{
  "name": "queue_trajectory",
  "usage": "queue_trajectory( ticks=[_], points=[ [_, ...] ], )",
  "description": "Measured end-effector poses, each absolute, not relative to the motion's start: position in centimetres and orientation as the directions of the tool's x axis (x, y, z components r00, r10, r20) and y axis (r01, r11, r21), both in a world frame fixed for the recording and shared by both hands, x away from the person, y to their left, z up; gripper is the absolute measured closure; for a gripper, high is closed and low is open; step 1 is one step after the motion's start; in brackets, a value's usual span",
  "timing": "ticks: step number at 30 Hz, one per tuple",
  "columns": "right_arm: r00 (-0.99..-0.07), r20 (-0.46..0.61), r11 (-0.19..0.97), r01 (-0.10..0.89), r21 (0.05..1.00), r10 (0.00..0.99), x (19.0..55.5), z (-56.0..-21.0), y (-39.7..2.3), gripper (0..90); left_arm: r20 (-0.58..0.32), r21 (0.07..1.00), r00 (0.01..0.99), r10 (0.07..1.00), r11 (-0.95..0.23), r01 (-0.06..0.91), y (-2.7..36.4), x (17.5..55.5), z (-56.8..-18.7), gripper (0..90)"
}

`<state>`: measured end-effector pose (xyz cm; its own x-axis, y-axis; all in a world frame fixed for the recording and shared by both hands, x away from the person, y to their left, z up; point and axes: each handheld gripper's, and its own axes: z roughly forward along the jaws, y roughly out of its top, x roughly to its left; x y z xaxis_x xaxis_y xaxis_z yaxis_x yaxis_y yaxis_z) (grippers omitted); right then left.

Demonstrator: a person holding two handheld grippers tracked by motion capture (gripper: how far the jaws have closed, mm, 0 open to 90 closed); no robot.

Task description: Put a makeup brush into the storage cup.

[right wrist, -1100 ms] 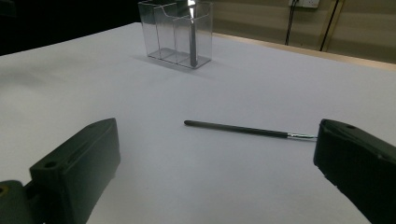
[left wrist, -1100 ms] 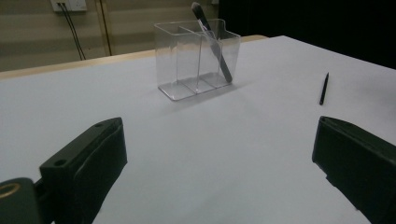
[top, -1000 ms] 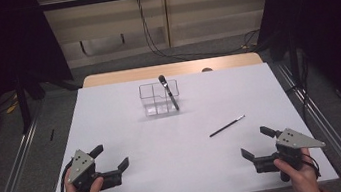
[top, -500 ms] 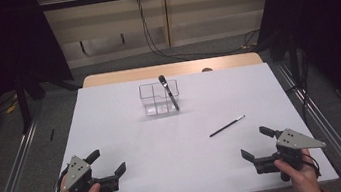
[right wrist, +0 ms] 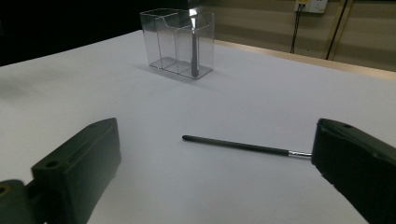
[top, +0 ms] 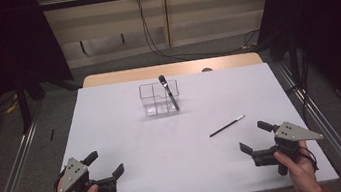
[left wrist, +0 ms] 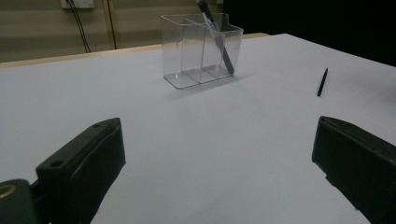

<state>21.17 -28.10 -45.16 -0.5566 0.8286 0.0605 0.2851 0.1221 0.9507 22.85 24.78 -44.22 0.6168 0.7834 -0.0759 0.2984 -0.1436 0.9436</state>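
Clear organiser (top: 159, 97): far from me, one brush standing inside.
Loose brush (top: 227, 126): nearer than the organiser, ungrasped.
Left gripper (top: 107, 168): I've drawn it back slightly; fingers released.
Right gripper (top: 254, 137): unmoved; fingers released, nearest the loose brush.

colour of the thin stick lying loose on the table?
Black, with a short silvery bit at one end; the thin stick shows best in the right gripper view.

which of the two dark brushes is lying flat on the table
The thin brush just ahead of the right claw lies flat on the white table. The thicker one stands tilted in the clear organizer.
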Motion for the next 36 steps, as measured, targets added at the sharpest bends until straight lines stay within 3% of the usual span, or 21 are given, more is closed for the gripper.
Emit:
queue_trajectory(
  ticks=[36],
  points=[
    [-0.583, 0.028, 0.184, 0.302, 0.935, 0.812, 30.0, -42.8, -28.5, 3.0, -0.088, 0.944, 0.605, 0.791, -0.127, 0.304, 25.4, 23.3, -44.2, 3.3]
  ],
)
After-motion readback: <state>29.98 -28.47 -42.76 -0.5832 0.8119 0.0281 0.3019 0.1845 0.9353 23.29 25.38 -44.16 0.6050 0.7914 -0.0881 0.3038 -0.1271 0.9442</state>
